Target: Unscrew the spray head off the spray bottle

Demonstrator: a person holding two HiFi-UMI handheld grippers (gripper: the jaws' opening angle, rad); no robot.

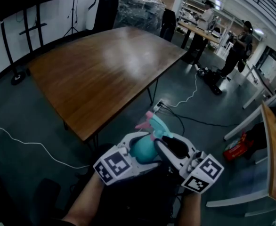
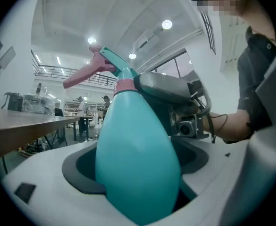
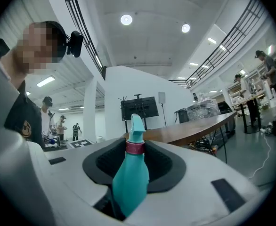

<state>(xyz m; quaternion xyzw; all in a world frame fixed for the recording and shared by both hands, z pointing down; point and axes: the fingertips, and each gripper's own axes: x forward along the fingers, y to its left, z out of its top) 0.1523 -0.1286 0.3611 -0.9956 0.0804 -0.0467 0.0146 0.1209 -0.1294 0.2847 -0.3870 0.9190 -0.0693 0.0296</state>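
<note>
My left hand-held gripper (image 1: 139, 147) is clenched on the fat teal body of the spray bottle (image 2: 138, 159), a pad pressing on each side, and carries it in the air close to my body. The bottle tilts away from me, with the spray head (image 1: 153, 123) at its far end and the pink trigger (image 2: 84, 74) pointing to my left. My right hand-held gripper (image 3: 135, 166) comes in from the other side, its jaws standing apart around the upper part of the bottle. The pink collar (image 3: 134, 147) rises between them with dark gap showing on both sides (I see no pad pressing there), so that gripper grasps nothing. The two marker cubes sit just beside each other below the bottle in the head view. Beyond the bottle, well apart from it, stands a wooden surface (image 1: 105, 74). A white cable (image 1: 34, 142) trails over the grey floor (image 1: 15, 112) to its left.
</note>
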